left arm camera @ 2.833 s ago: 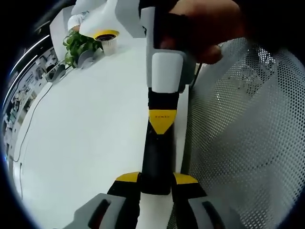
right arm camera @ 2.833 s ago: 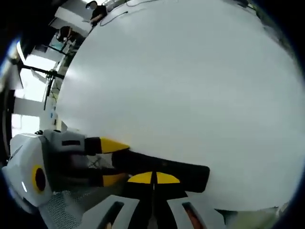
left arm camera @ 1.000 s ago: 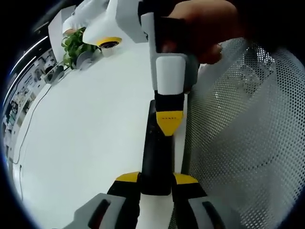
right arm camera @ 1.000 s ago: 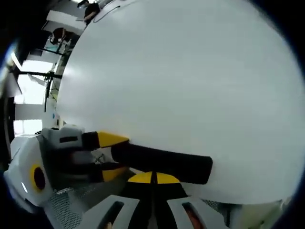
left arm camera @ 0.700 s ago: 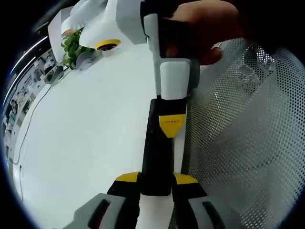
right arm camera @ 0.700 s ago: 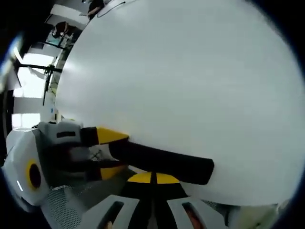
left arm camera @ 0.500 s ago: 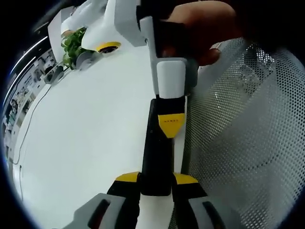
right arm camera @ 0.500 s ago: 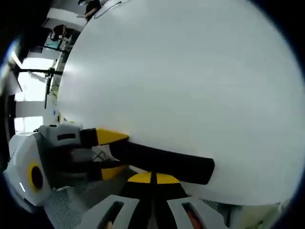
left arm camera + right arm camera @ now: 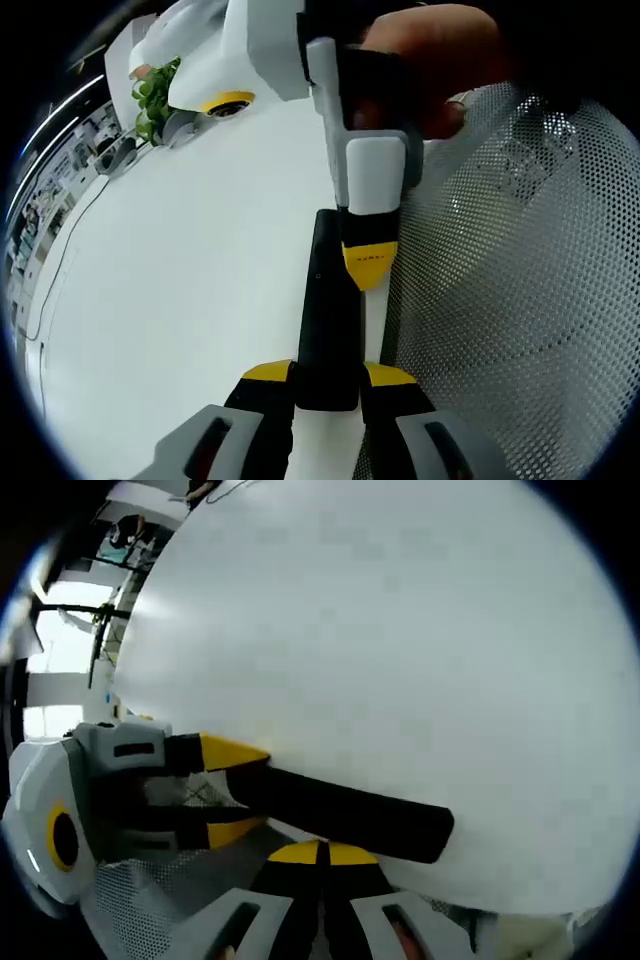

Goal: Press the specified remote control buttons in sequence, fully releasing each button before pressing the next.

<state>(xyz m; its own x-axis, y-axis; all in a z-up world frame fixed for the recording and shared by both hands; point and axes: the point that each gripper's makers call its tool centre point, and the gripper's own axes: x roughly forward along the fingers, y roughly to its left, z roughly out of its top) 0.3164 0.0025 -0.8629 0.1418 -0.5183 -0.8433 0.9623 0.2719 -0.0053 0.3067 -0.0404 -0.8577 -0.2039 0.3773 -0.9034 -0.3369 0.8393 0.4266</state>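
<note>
The left gripper [image 9: 328, 375] is clamping the near end of the black remote [image 9: 328, 300], steadying it over the white table [image 9: 180, 300] while the right gripper [image 9: 368, 268], jaws closed and empty, is presenting its tip for pressing.

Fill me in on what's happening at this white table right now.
A person is working a black remote control with two handheld tools. The left tool is shut on the near end of the remote, holding it out over the white table. The right tool, jaws closed, comes in from the far side with its yellow tip on or just above the remote's top face; contact can't be confirmed. A perforated mesh surface lies beside them.
</note>
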